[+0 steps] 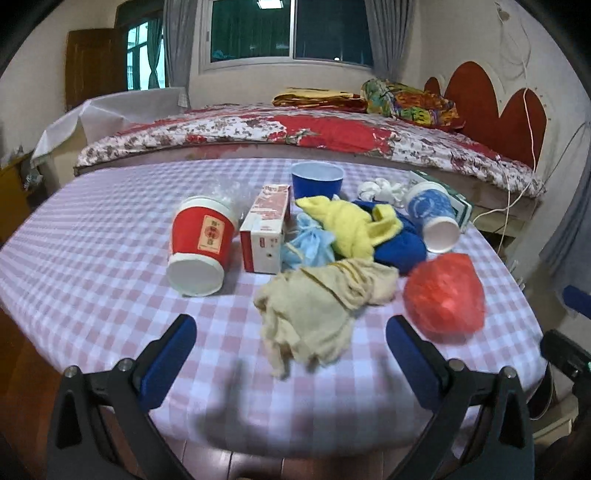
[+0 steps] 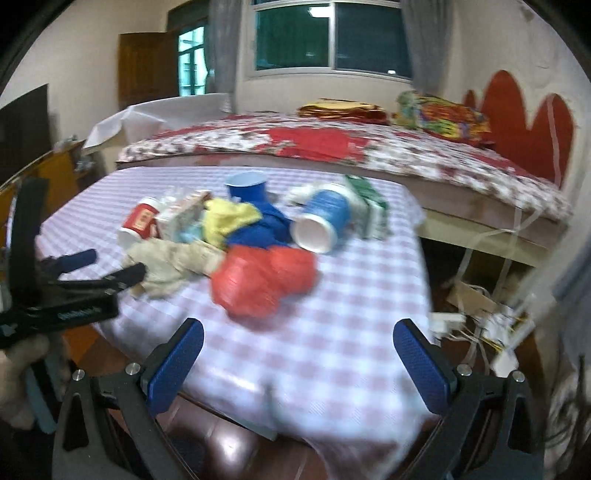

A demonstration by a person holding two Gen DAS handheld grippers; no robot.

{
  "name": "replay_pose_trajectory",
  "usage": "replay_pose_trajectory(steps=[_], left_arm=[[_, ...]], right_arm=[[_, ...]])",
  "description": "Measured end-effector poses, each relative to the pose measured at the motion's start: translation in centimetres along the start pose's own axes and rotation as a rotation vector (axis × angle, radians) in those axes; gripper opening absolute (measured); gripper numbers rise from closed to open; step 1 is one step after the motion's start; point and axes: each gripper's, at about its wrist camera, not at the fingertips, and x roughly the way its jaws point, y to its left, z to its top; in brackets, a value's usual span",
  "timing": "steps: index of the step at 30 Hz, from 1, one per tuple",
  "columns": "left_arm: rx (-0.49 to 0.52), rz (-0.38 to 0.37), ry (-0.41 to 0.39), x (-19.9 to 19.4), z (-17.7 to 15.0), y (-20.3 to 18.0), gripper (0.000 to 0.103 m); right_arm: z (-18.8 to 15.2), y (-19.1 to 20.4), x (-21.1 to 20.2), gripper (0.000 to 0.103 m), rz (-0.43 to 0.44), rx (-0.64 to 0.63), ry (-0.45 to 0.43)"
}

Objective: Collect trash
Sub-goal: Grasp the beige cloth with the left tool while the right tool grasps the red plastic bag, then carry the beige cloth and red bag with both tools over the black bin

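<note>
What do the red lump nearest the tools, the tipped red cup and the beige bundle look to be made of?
Red lump: thin plastic film, probably a crumpled bag; glossy, translucent, creased.
Red cup: likely coated paper; matte printed wall, rolled white rim, white base.
Beige bundle: soft woven cloth or rag; limp folds, dull surface.

Pretty clearly somebody's bedroom at home: there's a bed [image 1: 295, 136] with a red floral quilt [image 1: 332, 129] running along the far edge of the table [image 1: 92, 277], with folded blankets [image 1: 317, 98] and a bright pillow [image 1: 410, 103] stacked on it. Behind that you get a curtained window [image 1: 291, 29], a wooden door [image 1: 94, 66] off to the left, and a red scalloped headboard [image 1: 491, 107] (charger cable [image 1: 530, 122] dangling down the wall). The table wears a pink checked cloth.
</note>
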Motion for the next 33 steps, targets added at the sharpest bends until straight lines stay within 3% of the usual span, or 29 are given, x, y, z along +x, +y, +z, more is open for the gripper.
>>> replay_pose_trajectory(steps=[4, 8, 14, 18, 21, 25, 29, 33], left_arm=[[-0.043, -0.045, 0.029, 1.5, 0.2, 1.0, 0.102], [-0.054, -0.083, 0.04, 2.5, 0.5, 1.3, 0.094], [-0.032, -0.124, 0.065, 4.1, 0.7, 0.5, 0.08], [-0.013, -0.137, 0.094, 5.1, 0.2, 0.0, 0.067], [0.002, -0.131, 0.097, 5.3, -0.1, -0.4, 0.058], [0.024, -0.152, 0.084, 4.8, -0.1, -1.0, 0.03], [0.033, -0.168, 0.052, 3.5, -0.3, -1.4, 0.02], [0.03, -0.183, 0.03, 2.3, -0.4, -1.9, 0.018]], right_arm=[[1.6, 1.7, 3.2, 0.1, 0.039, -0.029, 0.019], [2.5, 2.0, 6.3, 0.085, 0.065, -0.019, 0.065], [2.0, 1.7, 9.8, 0.075, 0.071, -0.002, 0.144], [1.3, 1.4, 10.0, 0.065, 0.073, 0.004, 0.151], [1.1, 1.0, 9.7, 0.048, 0.085, 0.014, 0.134], [0.5, 1.2, 9.0, 0.031, 0.091, 0.007, 0.114], [0.2, 0.7, 7.1, 0.028, 0.071, 0.012, 0.075], [0.1, -0.7, 5.3, 0.028, 0.063, 0.046, 0.048]])
